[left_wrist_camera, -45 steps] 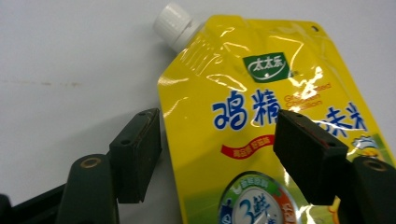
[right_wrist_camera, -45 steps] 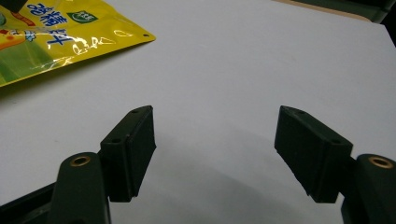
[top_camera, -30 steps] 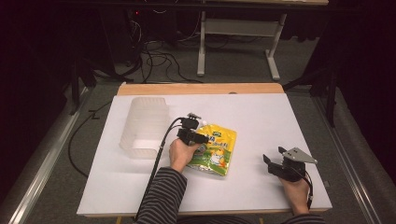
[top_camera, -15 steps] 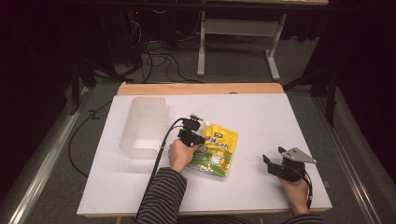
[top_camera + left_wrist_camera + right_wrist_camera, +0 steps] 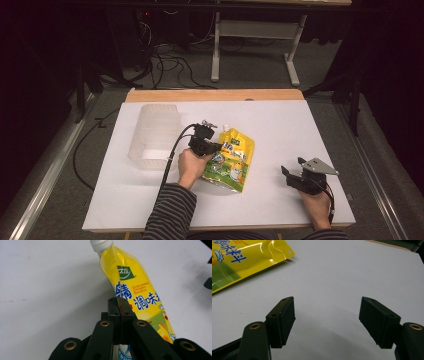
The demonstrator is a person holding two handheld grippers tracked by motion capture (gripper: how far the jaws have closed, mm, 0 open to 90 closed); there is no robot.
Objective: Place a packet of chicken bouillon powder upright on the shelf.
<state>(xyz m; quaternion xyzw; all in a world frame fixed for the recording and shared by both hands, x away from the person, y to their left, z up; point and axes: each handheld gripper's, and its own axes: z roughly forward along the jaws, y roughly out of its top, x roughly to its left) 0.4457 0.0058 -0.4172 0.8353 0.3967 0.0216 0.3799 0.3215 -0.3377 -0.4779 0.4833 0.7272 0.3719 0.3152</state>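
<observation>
Barely anything's shifted since a second ago; the pouch looks nudged slightly toward the right. Left gripper has its jaws pinched tight on the edge of the yellow bouillon pouch, which reads "Granulated Chicken Bouillon" under a green logo, plus big blue Chinese characters. It's a glossy, soft plastic spout pouch lying flat mid-table on the white table cover; long axis runs away from the person, white screw cap at the far end. Right gripper sits well apart, jaws spread wide over bare cover. Ribbed translucent plastic container lies left of the pouch.
</observation>
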